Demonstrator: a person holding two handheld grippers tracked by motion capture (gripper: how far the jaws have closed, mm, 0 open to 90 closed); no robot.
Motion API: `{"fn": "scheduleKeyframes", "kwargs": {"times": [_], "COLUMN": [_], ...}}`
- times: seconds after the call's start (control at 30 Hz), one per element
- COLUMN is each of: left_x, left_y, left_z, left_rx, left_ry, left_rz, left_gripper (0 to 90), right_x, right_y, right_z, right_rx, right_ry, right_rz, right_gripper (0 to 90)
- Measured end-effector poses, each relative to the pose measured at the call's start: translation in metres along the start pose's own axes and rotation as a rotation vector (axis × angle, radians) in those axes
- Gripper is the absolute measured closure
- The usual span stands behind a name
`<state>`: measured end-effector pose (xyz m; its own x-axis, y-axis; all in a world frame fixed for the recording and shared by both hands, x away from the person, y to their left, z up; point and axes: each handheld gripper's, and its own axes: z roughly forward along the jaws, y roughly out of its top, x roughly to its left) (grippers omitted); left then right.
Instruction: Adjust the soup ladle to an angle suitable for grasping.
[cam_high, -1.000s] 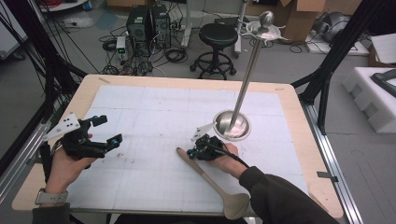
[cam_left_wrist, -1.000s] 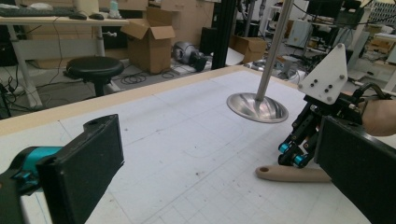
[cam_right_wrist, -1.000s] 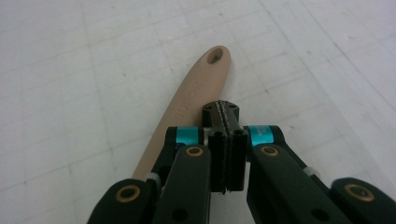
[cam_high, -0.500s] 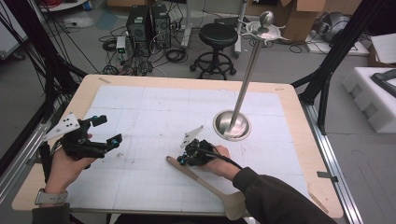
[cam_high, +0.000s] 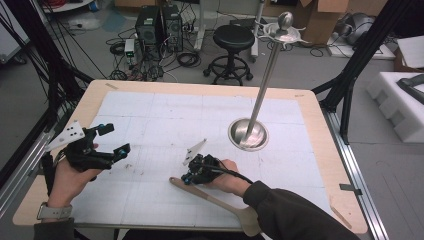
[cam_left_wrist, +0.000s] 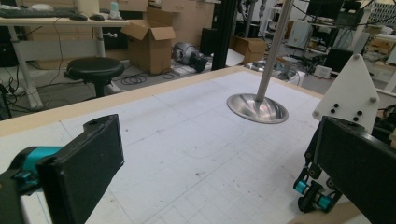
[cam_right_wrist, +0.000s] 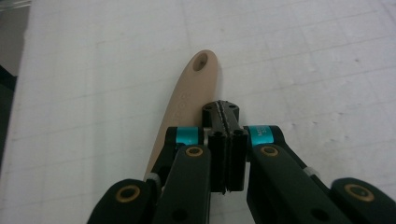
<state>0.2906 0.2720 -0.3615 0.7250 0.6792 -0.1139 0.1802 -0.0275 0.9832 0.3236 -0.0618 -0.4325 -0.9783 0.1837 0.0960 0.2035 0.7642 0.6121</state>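
Right gripper (cam_right_wrist: 226, 116) clenched empty beside beige spatula (cam_right_wrist: 187, 100), lettering there unreadable; left gripper (cam_left_wrist: 224, 158) wide, released

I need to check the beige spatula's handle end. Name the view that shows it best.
The right gripper view: the spatula handle with its hanging hole lies close beside the shut right gripper. The high view shows the whole spatula, small. The left gripper view catches just a beige edge.

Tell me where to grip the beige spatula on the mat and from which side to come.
Grip the spatula on its narrow handle, below the hole end, coming down from above with fingers across its width. It lies flat on the mat, so only its thin long edges offer purchase. The right gripper, now shut beside it, would likely need to open first.
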Motion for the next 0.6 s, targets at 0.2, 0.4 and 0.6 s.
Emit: {"fn": "scheduleKeyframes", "kwargs": {"times": [0.2,0.4,0.6], "left_x": [0.000,0.000,0.000], "left_y": [0.000,0.000,0.000], "left_z": [-0.001,-0.002,-0.002], "left_rx": [-0.001,0.001,-0.003], "left_ry": [0.001,0.002,0.002], "left_rz": [0.002,0.003,0.000], "left_gripper": [1.8,1.8,1.8], "right_x": [0.007,0.012,0.013], "right_y": [0.004,0.006,0.006], "right_z": [0.003,0.005,0.004], "right_rx": [0.012,0.021,0.022], "right_ry": [0.026,0.051,0.047], "right_rz": [-0.030,-0.062,-0.076], "right_gripper": [90.0,90.0,90.0]}}
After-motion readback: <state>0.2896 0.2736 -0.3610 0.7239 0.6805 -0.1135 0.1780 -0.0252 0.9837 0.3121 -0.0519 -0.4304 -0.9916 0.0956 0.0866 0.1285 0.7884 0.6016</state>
